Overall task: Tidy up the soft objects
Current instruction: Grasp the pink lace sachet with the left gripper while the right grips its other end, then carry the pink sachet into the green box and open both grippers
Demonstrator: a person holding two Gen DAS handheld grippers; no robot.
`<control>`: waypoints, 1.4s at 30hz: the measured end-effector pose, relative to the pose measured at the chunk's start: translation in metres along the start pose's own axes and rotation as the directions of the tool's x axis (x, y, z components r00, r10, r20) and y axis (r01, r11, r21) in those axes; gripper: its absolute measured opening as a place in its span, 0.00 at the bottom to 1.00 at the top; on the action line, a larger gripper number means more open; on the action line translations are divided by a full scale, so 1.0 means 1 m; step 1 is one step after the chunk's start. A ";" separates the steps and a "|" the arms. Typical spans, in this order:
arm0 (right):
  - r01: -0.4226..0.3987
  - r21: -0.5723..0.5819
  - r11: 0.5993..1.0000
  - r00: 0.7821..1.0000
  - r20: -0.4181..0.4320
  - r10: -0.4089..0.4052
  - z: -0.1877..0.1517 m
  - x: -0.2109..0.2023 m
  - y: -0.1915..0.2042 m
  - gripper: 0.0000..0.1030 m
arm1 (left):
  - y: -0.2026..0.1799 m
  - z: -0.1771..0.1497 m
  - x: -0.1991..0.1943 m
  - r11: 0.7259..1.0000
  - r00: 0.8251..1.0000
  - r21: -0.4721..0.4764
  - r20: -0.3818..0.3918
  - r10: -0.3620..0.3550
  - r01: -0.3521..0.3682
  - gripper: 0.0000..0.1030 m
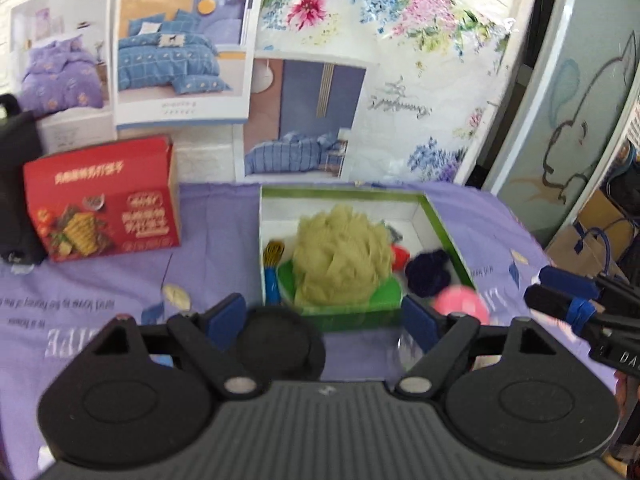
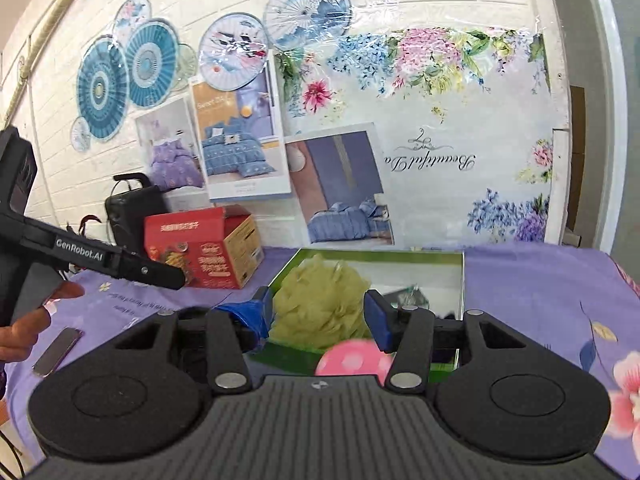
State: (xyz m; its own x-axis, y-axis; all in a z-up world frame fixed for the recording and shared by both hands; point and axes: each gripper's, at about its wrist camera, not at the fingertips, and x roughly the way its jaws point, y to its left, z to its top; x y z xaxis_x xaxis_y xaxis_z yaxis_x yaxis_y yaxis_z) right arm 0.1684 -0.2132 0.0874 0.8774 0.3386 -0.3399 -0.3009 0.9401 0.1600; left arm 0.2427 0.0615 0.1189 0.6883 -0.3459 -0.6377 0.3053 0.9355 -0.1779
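A green-rimmed box (image 1: 444, 220) stands on the purple cloth. It holds an olive mesh pouf (image 1: 340, 256) (image 2: 320, 300), a green sponge (image 1: 384, 300), a blue-handled brush (image 1: 272, 276), a red item (image 1: 400, 256) and a navy pouf (image 1: 428, 272). A pink dotted ball (image 1: 462, 304) (image 2: 352, 358) is at the box's near right corner, apart from both grippers. My left gripper (image 1: 323, 318) is open just before the box's near wall, with a black round object (image 1: 280, 340) beside its left finger. My right gripper (image 2: 320, 314) is open over the box's near side, holding nothing.
A red carton (image 1: 104, 208) (image 2: 200, 248) stands left of the box, with a black speaker (image 2: 132, 212) behind it. A silver flat strip (image 2: 58, 350) lies on the cloth at the left. A person's hand (image 2: 24, 320) holds the left gripper. The poster wall is close behind.
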 end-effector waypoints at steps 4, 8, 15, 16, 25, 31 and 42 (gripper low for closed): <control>0.029 0.014 0.999 1.000 -0.014 -0.028 -0.037 -0.025 0.014 0.35 | 0.006 -0.050 -0.016 0.999 0.999 -0.013 -0.039 0.035 -0.036 0.81; 0.082 0.050 0.995 0.995 -0.057 -0.079 -0.080 -0.051 0.023 0.36 | 0.014 -0.099 -0.020 0.998 0.993 -0.020 -0.098 0.065 -0.067 0.81; -0.028 0.099 0.995 0.978 -0.206 0.047 -0.134 -0.032 0.079 0.37 | 0.041 -0.122 0.002 0.997 0.965 -0.080 -0.264 0.003 -0.024 0.81; -0.055 0.090 0.994 0.972 -0.223 0.074 -0.136 -0.022 0.090 0.37 | 0.045 -0.121 0.006 0.995 0.957 -0.095 -0.289 -0.021 -0.007 0.81; -0.095 -0.013 0.995 0.948 -0.305 0.087 -0.144 0.059 0.165 0.39 | 0.064 -0.117 0.053 0.986 0.901 -0.164 -0.430 -0.061 -0.012 0.81; -0.031 -0.024 0.999 0.935 -0.353 0.020 -0.151 0.095 0.175 0.40 | 0.072 -0.118 0.078 0.984 0.873 -0.176 -0.479 -0.098 0.015 0.81; -0.030 -0.036 0.999 0.944 -0.330 0.016 -0.162 0.106 0.175 0.41 | 0.077 -0.124 0.083 0.983 0.862 -0.185 -0.498 -0.099 0.006 0.61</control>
State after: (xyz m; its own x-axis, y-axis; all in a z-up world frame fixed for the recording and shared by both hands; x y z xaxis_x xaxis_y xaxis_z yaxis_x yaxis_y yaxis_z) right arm 0.1484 -0.0064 -0.0705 0.7002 0.3475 -0.6236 -0.3400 0.9304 0.1367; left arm 0.2416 0.1140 -0.0407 0.2351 -0.3545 -0.9050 0.1821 0.9307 -0.3172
